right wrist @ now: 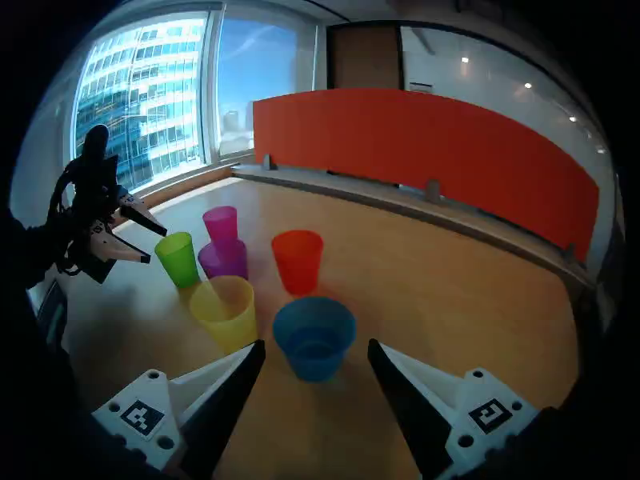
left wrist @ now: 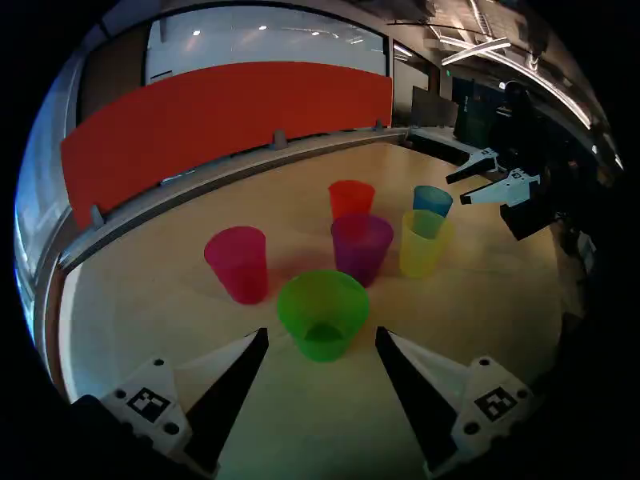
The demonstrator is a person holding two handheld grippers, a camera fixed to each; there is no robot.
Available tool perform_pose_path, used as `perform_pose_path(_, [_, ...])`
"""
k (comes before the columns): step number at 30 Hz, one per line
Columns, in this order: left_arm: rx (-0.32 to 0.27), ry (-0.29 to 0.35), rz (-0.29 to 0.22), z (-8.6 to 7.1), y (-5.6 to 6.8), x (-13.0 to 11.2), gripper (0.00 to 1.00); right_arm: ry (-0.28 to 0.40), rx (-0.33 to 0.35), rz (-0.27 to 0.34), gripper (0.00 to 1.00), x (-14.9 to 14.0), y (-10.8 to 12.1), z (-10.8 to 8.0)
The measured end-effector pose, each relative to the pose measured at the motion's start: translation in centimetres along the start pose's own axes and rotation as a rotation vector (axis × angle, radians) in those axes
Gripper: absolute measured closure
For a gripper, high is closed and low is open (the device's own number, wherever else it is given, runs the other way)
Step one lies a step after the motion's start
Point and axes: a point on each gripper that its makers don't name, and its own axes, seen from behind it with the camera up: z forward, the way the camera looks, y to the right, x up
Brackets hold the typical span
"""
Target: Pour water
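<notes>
Cups, six of them in coloured plastic, stand upright in a loose cluster on a pale wooden table (left wrist: 496,312), with the purple cup (left wrist: 362,246) at its middle. Left to right in the left gripper view: the pink cup (left wrist: 234,264) stands left of the purple cup, apart from it. The green cup (left wrist: 323,312) is in front of the purple cup and slightly left, nearest the camera. The orange cup (left wrist: 351,200) is just behind the purple cup, and the yellow cup (left wrist: 424,242) is just beside it on the right. The blue cup (left wrist: 433,200) is to the right rear of the purple cup, behind the yellow one. The left gripper (left wrist: 320,332) has its fingers spread wide, the green cup just ahead of the gap and neither finger pressing on it. Farther right of the purple cup, past the blue cup, the right gripper (left wrist: 456,190) has its fingers parted too. In the right gripper view the blue cup sits just ahead of the tips, ungripped. Whether any cup holds water cannot be told.
</notes>
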Motion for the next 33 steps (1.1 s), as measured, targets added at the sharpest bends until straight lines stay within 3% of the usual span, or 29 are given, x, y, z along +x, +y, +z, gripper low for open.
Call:
perform_pose_path(17, [-0.026,-0.037,0.017,3.6,-0.1,0.1,0.0,-0.034,-0.007,-0.015,0.01,-0.8,0.5,1.0])
perform_pose_path(33, [-0.042,-0.032,-0.026,5.0,-0.4,0.7,0.02,-0.045,0.005,-0.027,0.01,-0.9,0.6,2.0])
